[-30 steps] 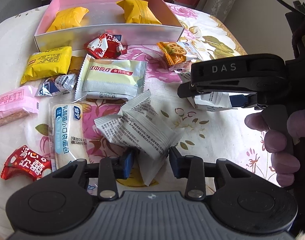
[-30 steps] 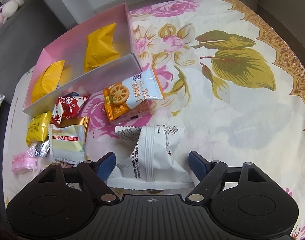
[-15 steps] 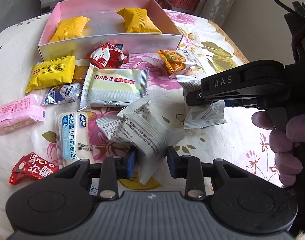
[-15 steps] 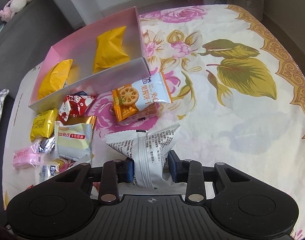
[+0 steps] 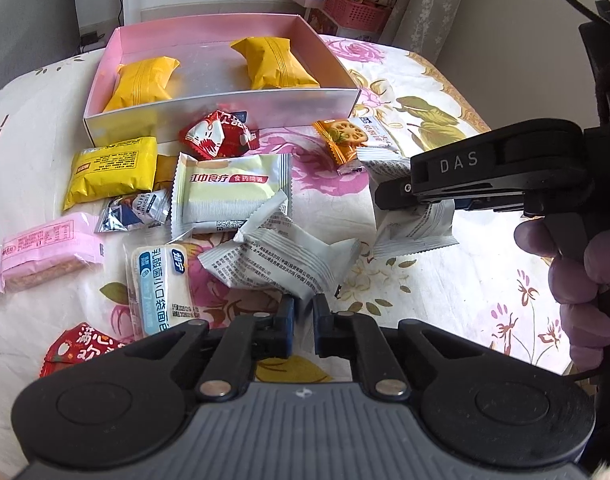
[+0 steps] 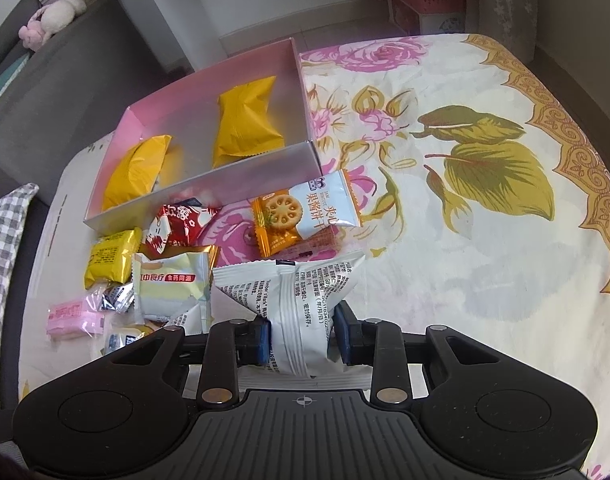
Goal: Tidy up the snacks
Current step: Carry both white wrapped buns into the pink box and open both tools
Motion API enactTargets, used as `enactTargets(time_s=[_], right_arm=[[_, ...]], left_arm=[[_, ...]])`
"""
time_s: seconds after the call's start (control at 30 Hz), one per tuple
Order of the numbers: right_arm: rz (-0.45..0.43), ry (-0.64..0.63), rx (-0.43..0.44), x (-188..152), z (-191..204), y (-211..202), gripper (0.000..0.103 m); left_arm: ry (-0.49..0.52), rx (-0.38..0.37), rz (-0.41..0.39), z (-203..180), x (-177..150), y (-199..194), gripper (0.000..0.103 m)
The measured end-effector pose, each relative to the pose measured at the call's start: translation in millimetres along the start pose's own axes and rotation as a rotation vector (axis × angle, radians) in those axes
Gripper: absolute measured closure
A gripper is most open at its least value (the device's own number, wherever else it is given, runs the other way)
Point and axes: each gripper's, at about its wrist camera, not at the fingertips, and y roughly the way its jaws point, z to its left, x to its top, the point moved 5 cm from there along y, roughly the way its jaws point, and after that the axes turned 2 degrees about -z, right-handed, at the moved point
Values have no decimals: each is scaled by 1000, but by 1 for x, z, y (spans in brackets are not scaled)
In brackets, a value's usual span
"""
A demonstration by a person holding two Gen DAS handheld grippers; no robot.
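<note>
The right claw [image 6: 301, 334] is clenched on a white crinkled plastic snack packet with black print [image 6: 305, 304], its blue pads pressing the packet's lower part from both sides; the packet stands up between them, near the middle of the table. The left claw [image 5: 303, 322] has just closed and grips the near corner of a second white printed snack packet [image 5: 281, 266], which lies just left of the first. The person's right hand [image 5: 577, 280] holds the right claw's handle at the right edge of the left wrist view.

Beyond the first packet lies an orange and pale blue biscuit packet [image 6: 305, 214]. Further left lie a pale green and white square packet [image 5: 231, 192], a red and white wrapped sweet [image 5: 217, 136] and a yellow flat packet [image 5: 111, 170]. At the far side stands a pink open cardboard box [image 5: 221, 110] holding two yellow pillow packets [image 5: 145, 84]. All rest on a flowered cloth-covered table [image 6: 485, 264].
</note>
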Motion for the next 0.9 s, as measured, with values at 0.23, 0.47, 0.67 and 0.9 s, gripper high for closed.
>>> enactTargets(time_s=[0.23,0.47,0.67,0.9], right_arm=[[-13,9,15,1,0,-7,73],[-19,5,22,1,0,-11,72],[-8,7,9,2,-3,-7,72],[-2,3,-16,4,-8,-2,72]], left_arm=[[30,-13,-27,-6,2,-7,102],[-70,-59,9,4,-1,1,83],[-187,-45,-51,15,9,4,29],[-265,16,-19,14,19,27,27]])
